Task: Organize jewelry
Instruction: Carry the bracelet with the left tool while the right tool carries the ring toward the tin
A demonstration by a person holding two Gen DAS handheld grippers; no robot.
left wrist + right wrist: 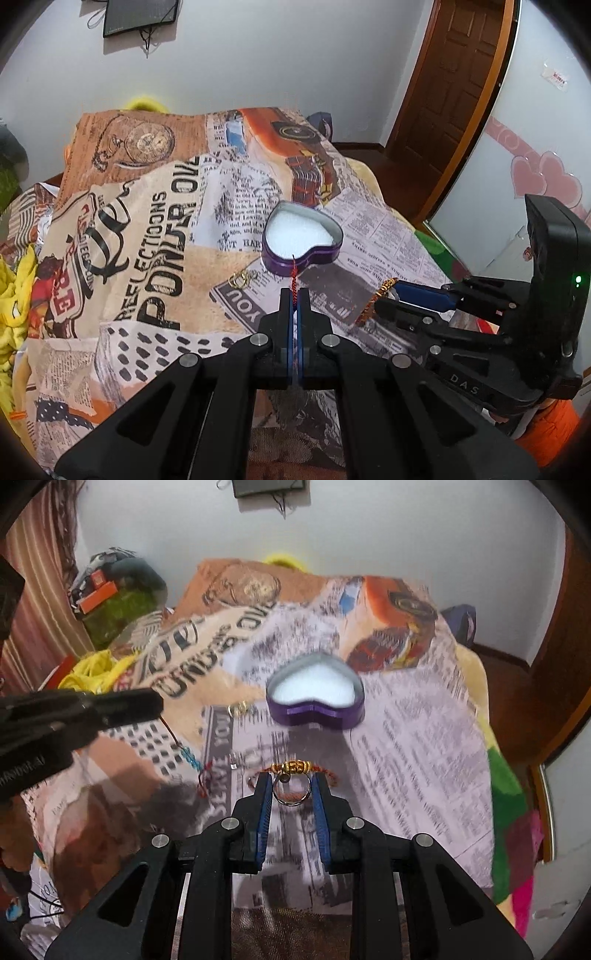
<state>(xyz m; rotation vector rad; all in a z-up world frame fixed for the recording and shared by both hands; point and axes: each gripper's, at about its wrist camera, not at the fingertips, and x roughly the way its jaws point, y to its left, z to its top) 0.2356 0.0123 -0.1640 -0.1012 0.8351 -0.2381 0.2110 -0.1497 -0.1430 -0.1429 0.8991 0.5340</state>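
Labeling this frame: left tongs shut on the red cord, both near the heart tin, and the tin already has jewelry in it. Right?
One thing is off: the heart tin holds only its white lining, no jewelry, as the left wrist view shows. The rest stands: the left tongs are shut on the red cord, near the tin.

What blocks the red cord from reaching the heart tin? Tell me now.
Nothing visible. The left gripper is shut on the red cord, and only bare printed cloth lies between it and the open purple heart tin. The gold earrings sit off to the left, clear of the path.
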